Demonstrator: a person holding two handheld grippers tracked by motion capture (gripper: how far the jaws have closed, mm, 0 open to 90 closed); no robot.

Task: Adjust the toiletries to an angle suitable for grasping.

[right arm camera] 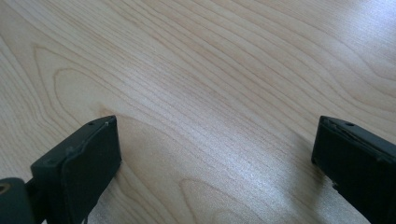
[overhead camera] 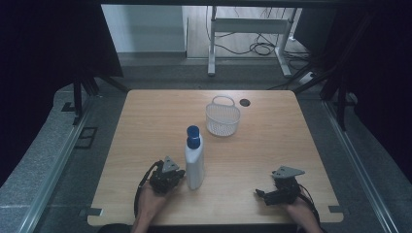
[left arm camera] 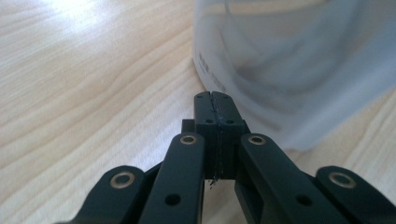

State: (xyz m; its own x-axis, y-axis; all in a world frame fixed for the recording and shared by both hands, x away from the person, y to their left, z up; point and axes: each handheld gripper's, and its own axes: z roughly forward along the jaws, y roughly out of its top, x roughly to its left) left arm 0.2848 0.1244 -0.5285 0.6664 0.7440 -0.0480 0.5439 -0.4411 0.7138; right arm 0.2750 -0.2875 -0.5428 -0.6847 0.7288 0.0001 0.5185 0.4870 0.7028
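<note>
A white bottle (overhead camera: 195,165) with a blue cap (overhead camera: 193,132) stands upright near the table's front middle. My left gripper (overhead camera: 182,174) rests on the table just left of the bottle's base, jaws pressed together with nothing between them. In the left gripper view the shut gripper (left arm camera: 214,99) points at the bottle's white wall (left arm camera: 299,65), close to it. My right gripper (overhead camera: 258,192) lies near the front right of the table and points left, jaws wide apart. Its fingers (right arm camera: 88,158) frame bare wood in the right gripper view.
A white mesh basket (overhead camera: 223,118) with a handle stands behind the bottle, toward the back middle. A dark round hole (overhead camera: 244,102) sits in the wooden table (overhead camera: 145,121) beside it. Beyond the table's far edge are a white metal frame (overhead camera: 248,29) and cables on the floor.
</note>
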